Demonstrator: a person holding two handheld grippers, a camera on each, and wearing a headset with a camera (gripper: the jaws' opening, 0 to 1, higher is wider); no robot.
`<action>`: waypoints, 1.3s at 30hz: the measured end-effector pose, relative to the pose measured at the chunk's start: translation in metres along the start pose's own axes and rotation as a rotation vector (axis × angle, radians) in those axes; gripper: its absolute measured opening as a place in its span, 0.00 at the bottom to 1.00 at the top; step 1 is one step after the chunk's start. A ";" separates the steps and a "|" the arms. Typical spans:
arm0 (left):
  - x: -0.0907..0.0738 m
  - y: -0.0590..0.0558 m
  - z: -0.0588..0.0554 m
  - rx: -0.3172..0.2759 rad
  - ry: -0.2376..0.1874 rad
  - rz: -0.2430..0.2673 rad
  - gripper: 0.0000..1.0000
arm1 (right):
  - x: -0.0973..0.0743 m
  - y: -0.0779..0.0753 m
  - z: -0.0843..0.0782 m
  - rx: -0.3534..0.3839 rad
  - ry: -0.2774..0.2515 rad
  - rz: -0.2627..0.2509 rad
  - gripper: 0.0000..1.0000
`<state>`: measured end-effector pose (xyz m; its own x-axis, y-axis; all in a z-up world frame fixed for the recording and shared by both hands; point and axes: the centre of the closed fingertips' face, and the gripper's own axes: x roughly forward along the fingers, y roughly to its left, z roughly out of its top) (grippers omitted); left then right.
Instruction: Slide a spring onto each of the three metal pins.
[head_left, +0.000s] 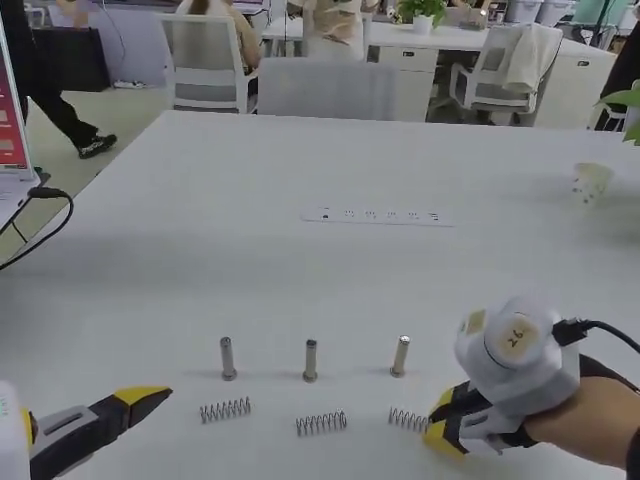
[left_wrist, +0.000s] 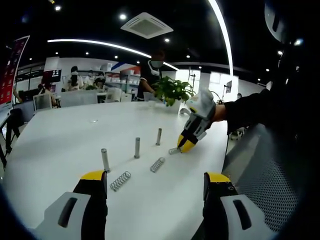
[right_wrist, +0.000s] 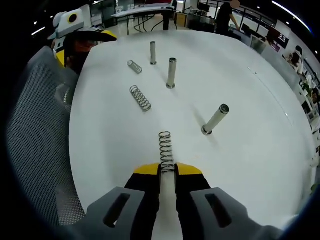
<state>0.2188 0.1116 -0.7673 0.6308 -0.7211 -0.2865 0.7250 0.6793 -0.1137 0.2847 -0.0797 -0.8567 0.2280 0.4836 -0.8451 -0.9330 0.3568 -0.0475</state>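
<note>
White table stretches away in front of me toward 12 o'clock. My right gripper rests low at about 5 o'clock. Its yellow-tipped fingers are drawn in to a narrow gap, pinching the near end of the right spring. The remainder of that spring lies flat on the tabletop, running toward 9 o'clock from my fingertips. My left gripper hovers at about 7 o'clock with its fingers spread wide and nothing between them.

Further out, near 12 o'clock, a white power strip lies flat on the table. A paper cup stands far off at about 2 o'clock.

Close to me three metal pins stand upright in a row, running from 9 to 3 o'clock: the left pin, the middle pin and the right pin. None carries a spring. The left spring and the middle spring lie on their sides, each just at 6 o'clock of its own pin and apart from it. The right spring sits likewise at 6 o'clock of the right pin, not touching it.
</note>
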 end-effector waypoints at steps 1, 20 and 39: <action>0.000 0.000 0.001 0.001 0.000 -0.003 0.75 | 0.000 0.001 0.000 0.001 -0.001 0.002 0.09; 0.008 -0.007 0.011 0.041 0.023 -0.101 0.70 | -0.018 0.029 0.029 -0.031 -0.050 0.075 0.08; 0.034 -0.013 0.003 0.097 0.051 -0.209 0.55 | -0.024 0.055 0.075 -0.145 -0.089 0.140 0.08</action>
<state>0.2318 0.0780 -0.7725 0.4509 -0.8353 -0.3146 0.8632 0.4978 -0.0843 0.2491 -0.0112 -0.7992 0.1106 0.5910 -0.7991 -0.9862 0.1650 -0.0145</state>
